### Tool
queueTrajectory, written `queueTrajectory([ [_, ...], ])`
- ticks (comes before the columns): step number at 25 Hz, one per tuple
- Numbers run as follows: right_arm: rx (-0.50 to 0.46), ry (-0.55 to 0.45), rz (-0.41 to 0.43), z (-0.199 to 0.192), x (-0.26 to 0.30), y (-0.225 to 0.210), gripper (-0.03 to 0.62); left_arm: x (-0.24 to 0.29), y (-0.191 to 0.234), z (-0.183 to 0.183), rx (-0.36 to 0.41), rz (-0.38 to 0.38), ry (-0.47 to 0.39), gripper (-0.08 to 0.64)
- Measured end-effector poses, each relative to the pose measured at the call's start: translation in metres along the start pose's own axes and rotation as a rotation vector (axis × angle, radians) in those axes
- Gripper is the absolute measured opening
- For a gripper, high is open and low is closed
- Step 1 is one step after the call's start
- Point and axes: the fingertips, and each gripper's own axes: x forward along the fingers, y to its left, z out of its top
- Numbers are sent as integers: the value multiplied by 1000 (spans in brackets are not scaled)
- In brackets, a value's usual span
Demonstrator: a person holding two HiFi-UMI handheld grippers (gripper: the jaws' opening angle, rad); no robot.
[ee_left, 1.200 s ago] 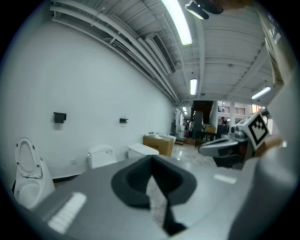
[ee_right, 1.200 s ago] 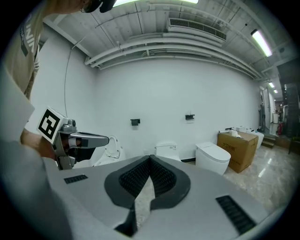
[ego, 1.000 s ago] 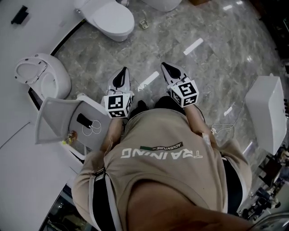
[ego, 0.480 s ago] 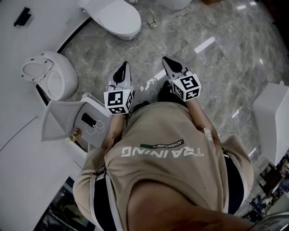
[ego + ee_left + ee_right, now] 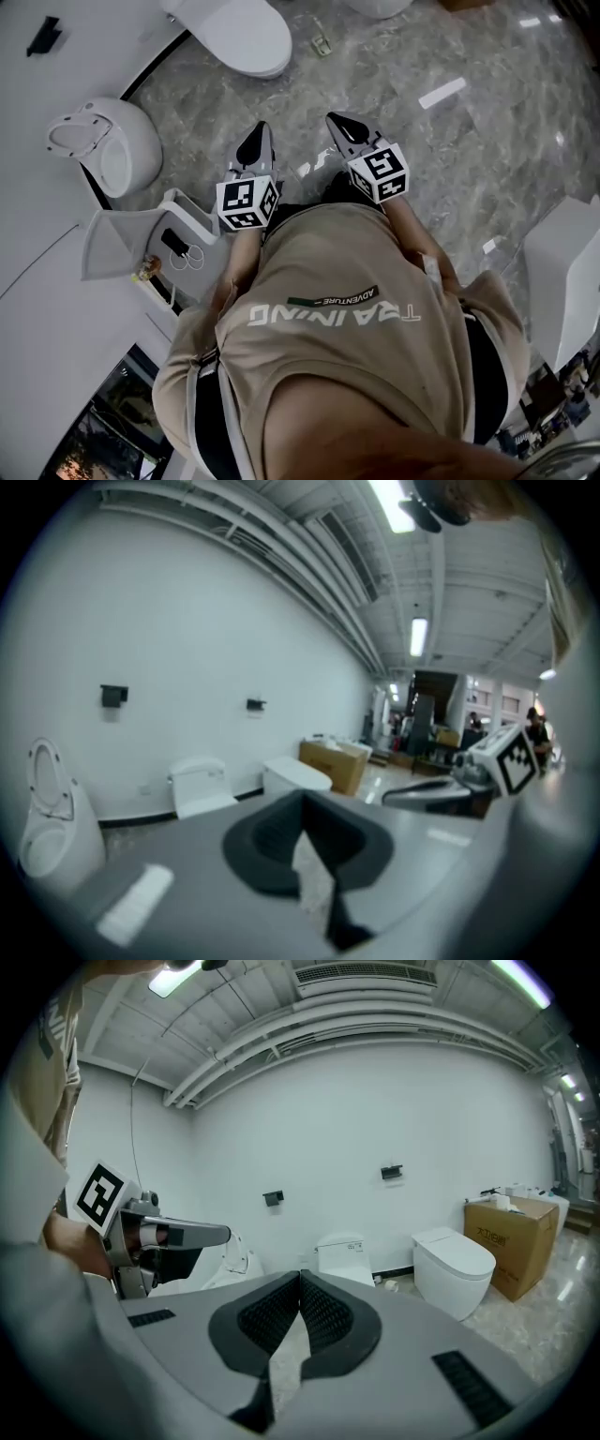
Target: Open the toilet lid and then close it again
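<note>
You held the left gripper and right gripper clenched and empty above the floor. The shut toilet lid, probably your target, lay at the floor's far edge. Clenched jaws could slip off it, letting it slam.

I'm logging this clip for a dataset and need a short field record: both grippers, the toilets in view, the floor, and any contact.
left gripper: shut, empty, held out over the floor
right gripper: shut, empty, beside the left one
closed white toilet: top of head view, lid down
open white toilet: left of head view, lid raised
floor: grey marbled stone
contact: neither gripper touches a toilet
</note>
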Motion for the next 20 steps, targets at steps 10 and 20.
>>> queueTrajectory([
  [10,10,54,37,-13,22,-45,14,40,4,-7,-9,32,66,5],
  [20,-111,89,20,9,63,-62,14,94,38,3,-26,13,57,5],
])
